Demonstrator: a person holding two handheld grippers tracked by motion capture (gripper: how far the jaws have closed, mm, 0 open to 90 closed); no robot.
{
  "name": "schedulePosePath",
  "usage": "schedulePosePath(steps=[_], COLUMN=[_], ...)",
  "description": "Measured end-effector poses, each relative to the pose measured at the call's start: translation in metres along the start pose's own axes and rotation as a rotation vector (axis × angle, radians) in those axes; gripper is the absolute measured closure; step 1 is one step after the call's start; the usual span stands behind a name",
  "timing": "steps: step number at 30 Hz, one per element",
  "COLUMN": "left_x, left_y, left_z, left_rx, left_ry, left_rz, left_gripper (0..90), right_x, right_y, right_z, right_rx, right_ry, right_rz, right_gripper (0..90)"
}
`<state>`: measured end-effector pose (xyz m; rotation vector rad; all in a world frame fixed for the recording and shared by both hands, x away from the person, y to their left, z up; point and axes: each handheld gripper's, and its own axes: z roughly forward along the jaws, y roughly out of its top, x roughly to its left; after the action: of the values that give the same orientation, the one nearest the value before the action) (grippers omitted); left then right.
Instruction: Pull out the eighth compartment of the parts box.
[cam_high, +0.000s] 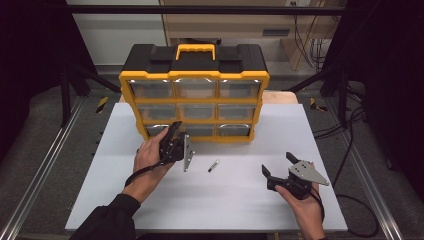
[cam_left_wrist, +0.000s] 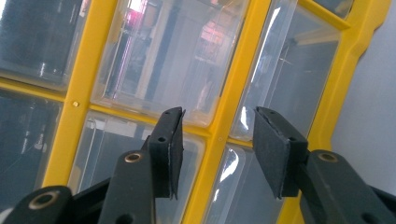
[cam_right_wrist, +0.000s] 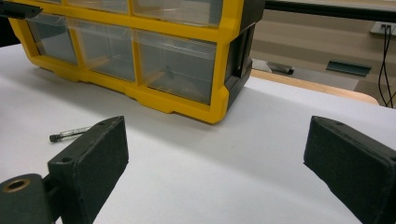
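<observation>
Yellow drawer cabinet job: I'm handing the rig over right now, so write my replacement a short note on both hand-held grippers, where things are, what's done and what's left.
Left hand-held gripper: at the bottom-left clear drawer of the yellow-and-black plastic drawer cabinet, jaws part open, nothing between them.
Right hand-held gripper: jaws wide open and empty, above the white table at its right side.
Small clear pen-like tube with a black tip: lying on the table in front of the cabinet, untouched.
Done: nothing visible; the drawers look shut.
Left: probably open a drawer, pick up the tube, put it in.
</observation>
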<state>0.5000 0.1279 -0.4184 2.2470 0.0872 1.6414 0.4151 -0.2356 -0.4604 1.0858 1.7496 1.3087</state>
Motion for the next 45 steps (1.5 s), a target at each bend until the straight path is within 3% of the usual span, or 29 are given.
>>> schedulePosePath(steps=[12,26,33,45], left_x=[-0.006,-0.023,-0.027,-0.029], left_y=[-0.002,0.003,0.003,0.004], left_z=[0.004,0.020,0.026,0.035], left_rx=[0.017,0.034,0.043,0.042], left_ry=[0.039,0.036,0.030,0.030], left_rz=[0.070,0.155,0.179,0.175], left_gripper=[59.4,63.2,64.0,65.4], right_x=[-0.001,-0.001,-0.002,0.000], right_y=[0.000,0.000,-0.001,-0.002], right_z=[-0.001,0.000,0.000,0.002], right_rx=[-0.001,0.000,0.003,0.013], right_ry=[-0.002,0.002,0.001,0.006], right_rz=[0.003,0.007,0.023,0.020], right_gripper=[6.7,6.8,6.7,6.7])
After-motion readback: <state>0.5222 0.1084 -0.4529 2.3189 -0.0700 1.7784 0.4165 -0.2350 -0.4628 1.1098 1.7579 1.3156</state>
